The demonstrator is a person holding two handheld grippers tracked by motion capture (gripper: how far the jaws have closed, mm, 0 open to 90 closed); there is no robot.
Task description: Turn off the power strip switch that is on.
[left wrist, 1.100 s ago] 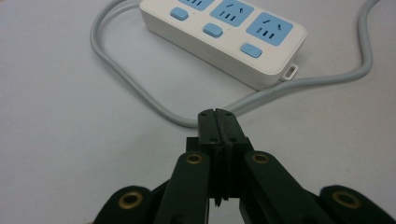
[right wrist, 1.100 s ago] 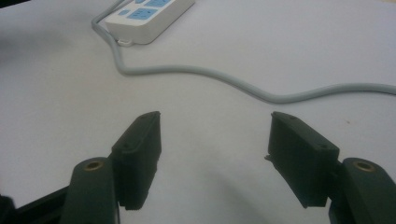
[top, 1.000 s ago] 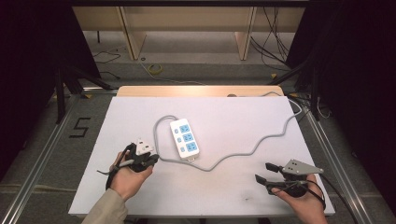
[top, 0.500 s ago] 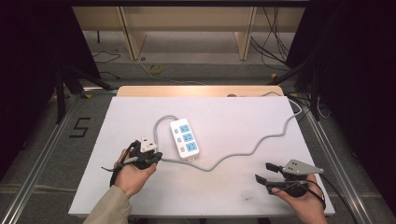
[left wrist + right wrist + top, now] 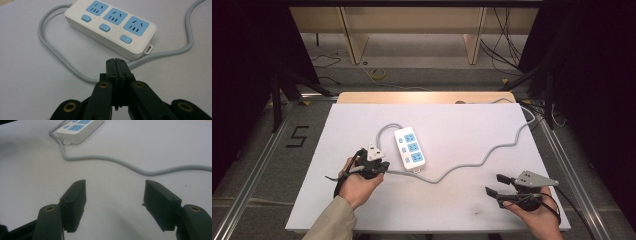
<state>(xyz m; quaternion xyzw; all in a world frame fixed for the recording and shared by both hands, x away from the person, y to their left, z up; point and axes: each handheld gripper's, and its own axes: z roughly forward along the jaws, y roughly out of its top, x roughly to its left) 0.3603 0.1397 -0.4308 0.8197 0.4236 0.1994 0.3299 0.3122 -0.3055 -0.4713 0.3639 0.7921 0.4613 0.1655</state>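
Power strip (image 5: pixel 110 26) lies just beyond closed left gripper (image 5: pixel 116 65).

The power strip (image 5: pixel 110 27) is smooth, slightly glossy white plastic with blue sockets; its grey cord (image 5: pixel 57 58) looks rubbery. The bench (image 5: pixel 462 130) top is matt white, with a wooden far edge.

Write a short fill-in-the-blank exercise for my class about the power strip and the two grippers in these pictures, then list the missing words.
1. The white power strip has ____ blue sockets.
2. The jaws of the left gripper are pressed ____.
3. The jaws of the right gripper stand ____, with nothing between them.
4. The cable that trails from the power strip is ____ in colour.

Missing words: three; together; open; grey
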